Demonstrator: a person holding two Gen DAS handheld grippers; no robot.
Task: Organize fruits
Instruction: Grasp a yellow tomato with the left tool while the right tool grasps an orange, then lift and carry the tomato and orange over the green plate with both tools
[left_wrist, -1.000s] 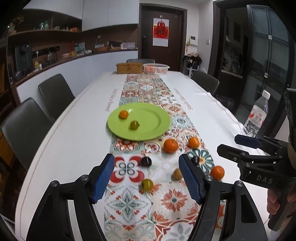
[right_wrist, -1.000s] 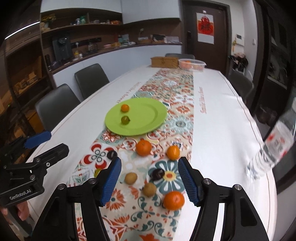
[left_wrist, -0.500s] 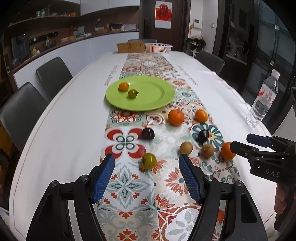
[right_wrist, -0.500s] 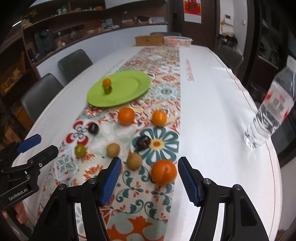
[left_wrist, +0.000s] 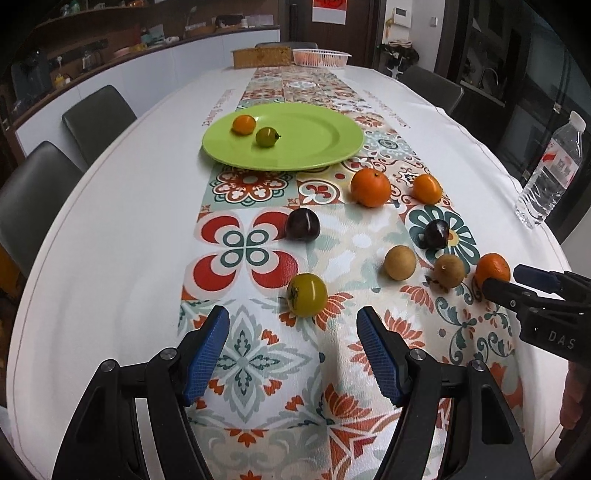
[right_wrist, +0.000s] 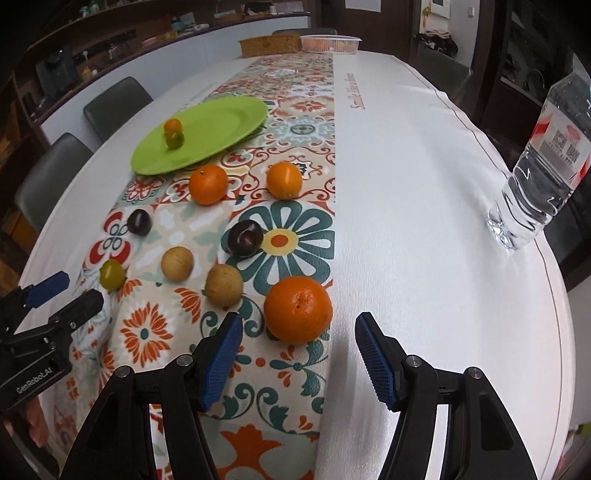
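A green plate (left_wrist: 314, 147) (right_wrist: 221, 125) holds a small orange fruit (left_wrist: 243, 124) and a green fruit (left_wrist: 266, 136). Loose on the patterned runner lie several fruits: oranges (left_wrist: 370, 187), dark plums (left_wrist: 303, 224), brown round fruits (left_wrist: 399, 263) and a yellow-green fruit (left_wrist: 307, 294). My left gripper (left_wrist: 293, 350) hangs open just short of the yellow-green fruit, nothing between its fingers. My right gripper (right_wrist: 298, 356) is open just short of a large orange (right_wrist: 297, 309), not touching it. Each gripper shows at the edge of the other's view.
A clear water bottle (left_wrist: 550, 170) (right_wrist: 543, 173) stands near the table's right edge. A wooden box (left_wrist: 261, 57) and a white basket (left_wrist: 321, 58) sit at the far end. Dark chairs (left_wrist: 98, 118) line the left side.
Both grippers have dropped toward the table and tilted downward, so the fruits loom larger. The yellow-green fruit and the large orange now lie just ahead of the fingertips. Jaw openings are unchanged.
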